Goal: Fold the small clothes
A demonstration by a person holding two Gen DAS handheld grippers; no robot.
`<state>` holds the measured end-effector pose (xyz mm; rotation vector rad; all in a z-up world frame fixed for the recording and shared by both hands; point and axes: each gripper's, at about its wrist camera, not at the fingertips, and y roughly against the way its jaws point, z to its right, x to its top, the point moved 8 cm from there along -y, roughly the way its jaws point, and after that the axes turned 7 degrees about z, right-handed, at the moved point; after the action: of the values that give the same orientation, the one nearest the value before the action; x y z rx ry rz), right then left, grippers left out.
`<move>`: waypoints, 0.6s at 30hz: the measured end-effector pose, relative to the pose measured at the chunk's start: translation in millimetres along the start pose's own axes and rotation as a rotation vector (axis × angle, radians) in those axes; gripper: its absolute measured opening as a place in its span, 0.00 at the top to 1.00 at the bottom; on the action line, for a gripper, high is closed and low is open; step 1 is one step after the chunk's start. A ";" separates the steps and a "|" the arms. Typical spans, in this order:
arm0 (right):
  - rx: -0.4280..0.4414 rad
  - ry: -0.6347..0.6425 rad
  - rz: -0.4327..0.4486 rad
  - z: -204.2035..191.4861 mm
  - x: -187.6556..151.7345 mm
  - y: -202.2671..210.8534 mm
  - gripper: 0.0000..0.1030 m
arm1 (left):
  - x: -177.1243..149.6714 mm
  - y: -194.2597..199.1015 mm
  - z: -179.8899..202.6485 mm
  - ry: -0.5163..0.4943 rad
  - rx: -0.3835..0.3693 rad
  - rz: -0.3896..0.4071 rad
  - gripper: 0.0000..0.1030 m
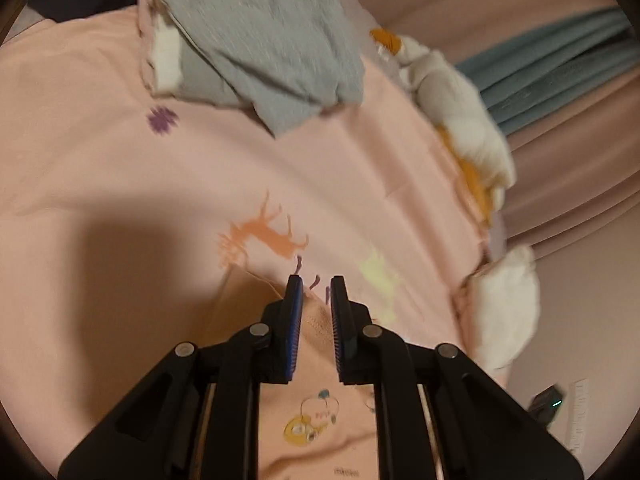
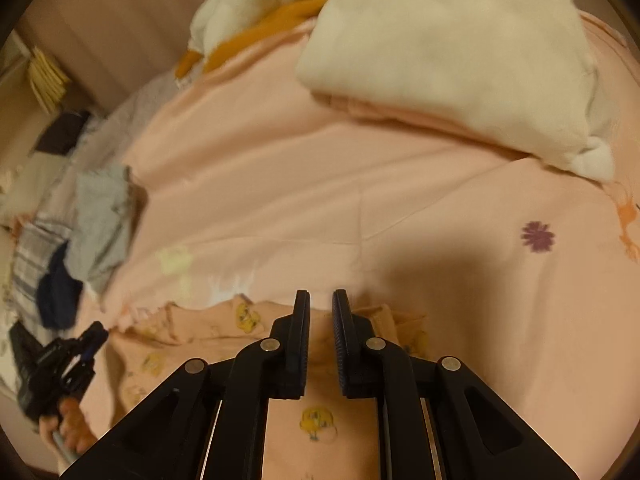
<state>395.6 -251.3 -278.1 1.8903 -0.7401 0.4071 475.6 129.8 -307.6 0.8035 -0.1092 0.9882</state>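
Two wrist cams, so I'll take them one at a time.

Left cam: my left claw points down at the little peach top, which lies on the pink bedsheet right under the fingers. The blue-ribbed pads stand close together with a thin slit between them. The top's stitched edge shows in that slit, but I honestly can't tell if cloth is pinched. The top is soft knit with a yellow cartoon print, and its lower part is cut off by the frame. Only this cam shows the grey folded garment further up the bed, plus teal pleated fabric off to the right. A white and mustard fluffy heap is too smeared to name.

Right cam: my right claw is over the same top, near its crumpled upper edge. Again the pads are nearly together with a narrow gap, and whether they grip anything I can't say. This one shows a big puffy white folded blanket and a rumpled clothes pile in blue, plaid and navy. It also catches my hand holding the left claw, its tip just beside the top's left edge, all blurry.
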 end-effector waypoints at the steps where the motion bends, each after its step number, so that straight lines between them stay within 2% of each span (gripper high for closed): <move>1: 0.024 0.018 0.002 3.9 -4.6 14.4 0.86 | 0.5 8.7 0.0 -0.003 -0.013 -0.005 0.87; 3: 0.024 0.061 -0.015 7.1 -16.3 31.9 0.86 | -14.6 25.0 9.5 -0.072 -0.045 -0.047 0.84; 5: 0.007 0.116 -0.029 6.4 -31.0 43.3 0.86 | -40.5 26.0 23.4 -0.184 -0.033 -0.103 0.85; 6: -0.008 0.148 -0.038 6.6 -38.8 47.5 0.86 | -51.0 22.1 28.9 -0.210 -0.031 -0.122 0.85; 9: -0.066 0.220 -0.092 -2.2 -62.4 37.0 0.86 | -92.7 -9.1 44.0 -0.214 -0.064 -0.216 0.84; 11: -0.052 0.203 -0.121 -6.2 -69.1 23.9 0.86 | -105.0 -26.7 42.6 -0.184 -0.056 -0.231 0.84; 14: -0.005 0.144 -0.163 -11.4 -74.7 1.1 0.86 | -111.2 -57.2 42.6 -0.160 -0.044 -0.209 0.86; 16: 0.015 0.159 -0.146 -18.8 -70.4 -12.9 0.86 | -100.9 -62.0 41.5 -0.188 -0.036 -0.140 0.87; 18: -0.007 0.199 -0.082 -21.1 -58.4 -25.1 0.87 | -75.3 -60.1 28.2 -0.308 0.096 -0.029 0.94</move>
<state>369.1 -206.8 -320.5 1.8352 -0.5292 0.5307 487.0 41.0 -353.0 1.0397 -0.3159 0.8415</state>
